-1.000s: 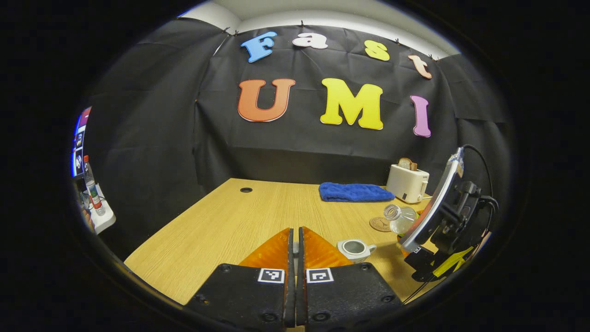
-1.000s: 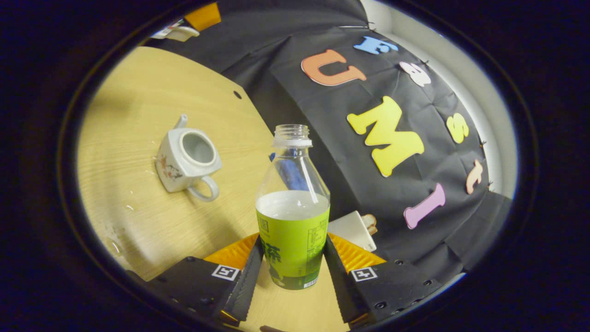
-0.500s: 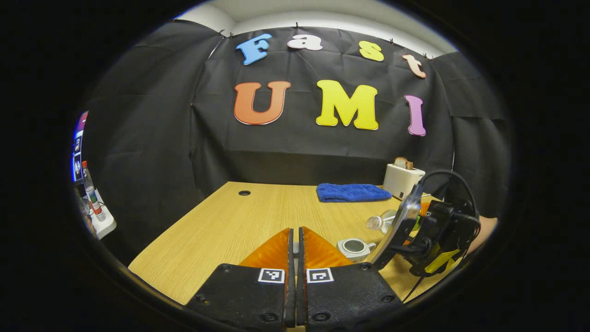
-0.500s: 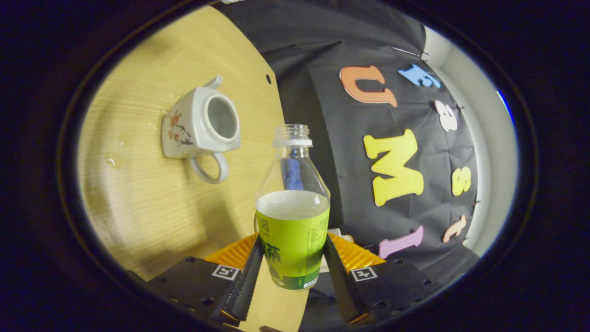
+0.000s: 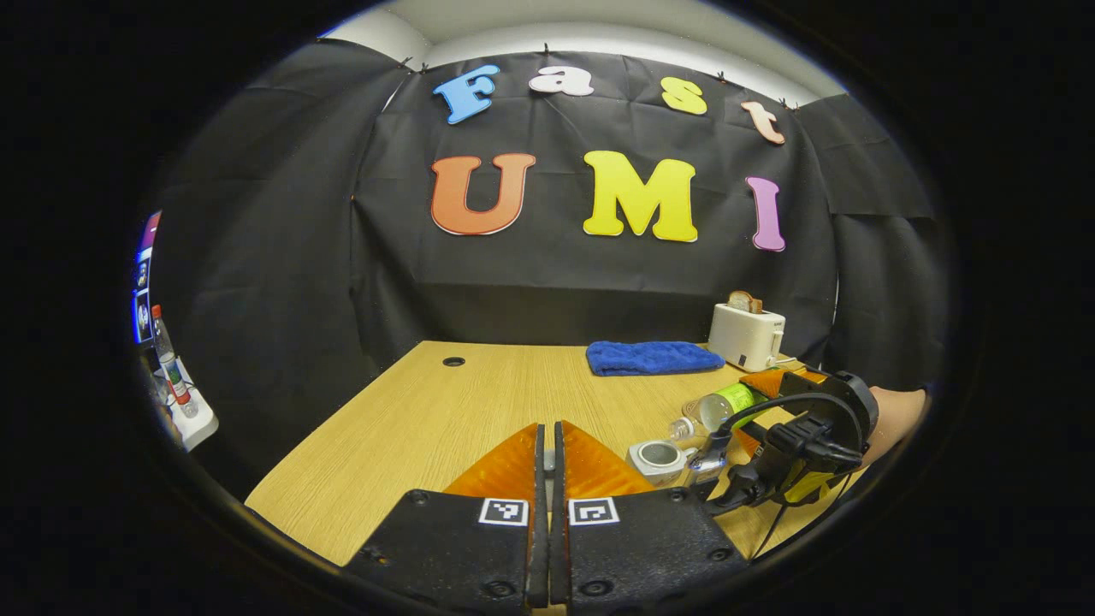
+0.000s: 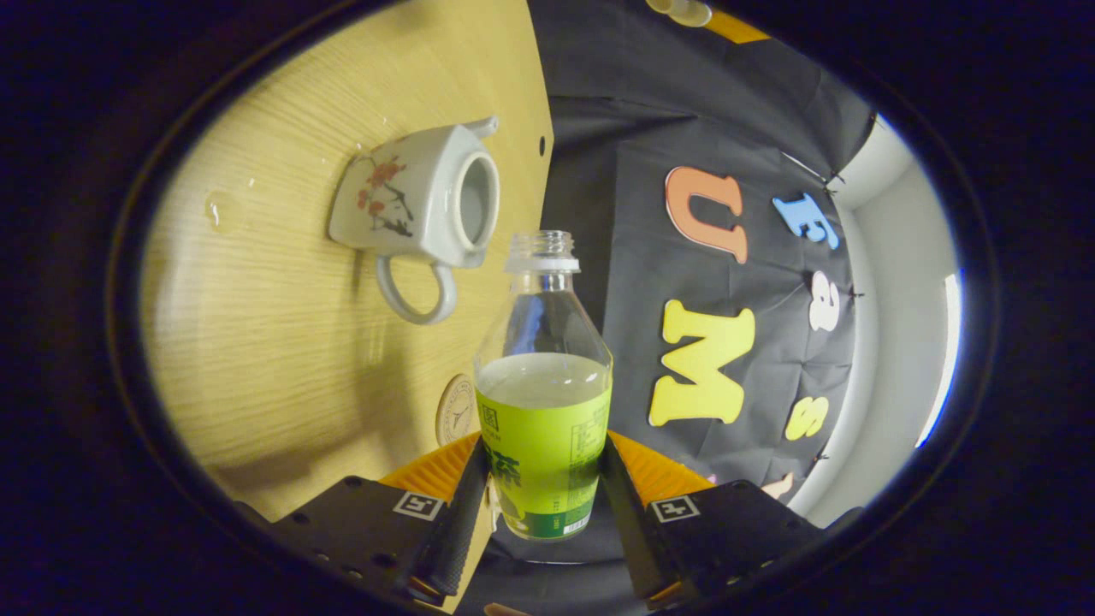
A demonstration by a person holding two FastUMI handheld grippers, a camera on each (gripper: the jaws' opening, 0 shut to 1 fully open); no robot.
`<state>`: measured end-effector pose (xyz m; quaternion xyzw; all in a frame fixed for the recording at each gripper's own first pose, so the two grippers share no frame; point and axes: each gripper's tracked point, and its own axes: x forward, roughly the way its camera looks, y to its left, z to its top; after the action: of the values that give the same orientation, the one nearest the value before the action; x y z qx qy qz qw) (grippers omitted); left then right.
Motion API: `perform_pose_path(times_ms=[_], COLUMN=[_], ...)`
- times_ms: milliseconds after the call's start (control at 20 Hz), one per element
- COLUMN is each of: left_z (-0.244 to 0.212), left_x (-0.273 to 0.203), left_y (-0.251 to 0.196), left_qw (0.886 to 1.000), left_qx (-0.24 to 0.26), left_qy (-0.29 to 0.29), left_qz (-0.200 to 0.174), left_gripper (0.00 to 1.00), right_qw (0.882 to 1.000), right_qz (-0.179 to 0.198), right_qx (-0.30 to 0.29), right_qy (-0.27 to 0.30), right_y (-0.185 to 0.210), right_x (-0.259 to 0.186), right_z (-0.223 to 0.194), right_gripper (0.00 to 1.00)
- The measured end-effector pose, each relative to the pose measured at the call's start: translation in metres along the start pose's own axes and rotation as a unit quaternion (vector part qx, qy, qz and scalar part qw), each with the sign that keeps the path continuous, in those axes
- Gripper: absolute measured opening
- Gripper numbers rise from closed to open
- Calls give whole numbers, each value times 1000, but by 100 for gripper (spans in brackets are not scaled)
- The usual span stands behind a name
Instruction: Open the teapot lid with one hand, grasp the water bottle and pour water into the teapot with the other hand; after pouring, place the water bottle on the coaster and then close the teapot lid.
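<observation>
The water bottle (image 6: 544,385), clear plastic with a ribbed, uncapped neck and a lime-green wrap whose print is too small to read, stands at the centre of the right gripper view. The right gripper (image 6: 542,492) pinches its label from both sides. At upper left of that view the teapot (image 6: 419,205), glossy white ceramic painted with a flowering branch, sits lidless on the pale wood-grain table (image 6: 282,342); a round coaster (image 6: 456,409) lies beside the bottle. In the left gripper view, the left gripper (image 5: 548,445) is pressed together at bottom centre, with the bottle tipped toward the teapot at lower right.
</observation>
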<state>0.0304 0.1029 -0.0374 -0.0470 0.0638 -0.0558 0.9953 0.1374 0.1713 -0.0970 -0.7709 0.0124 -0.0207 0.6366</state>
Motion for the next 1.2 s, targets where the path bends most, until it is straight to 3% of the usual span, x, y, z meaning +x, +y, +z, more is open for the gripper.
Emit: perform_pose_path(times_ms=[300,1200], left_z=[-4,-6], left_x=[0,-1], left_y=[7,2], left_qw=[1000,1000], left_qx=[0,19], left_qy=[5,12], left_qz=[2,-2], left_gripper=[4,4], right_qw=[996,974], right_qz=[-33,-112], right_qx=[-77,-193], right_qy=[-4,-29], right_y=[-9,-39], right_x=[-2,-13], right_z=[5,33], right_gripper=[72,72])
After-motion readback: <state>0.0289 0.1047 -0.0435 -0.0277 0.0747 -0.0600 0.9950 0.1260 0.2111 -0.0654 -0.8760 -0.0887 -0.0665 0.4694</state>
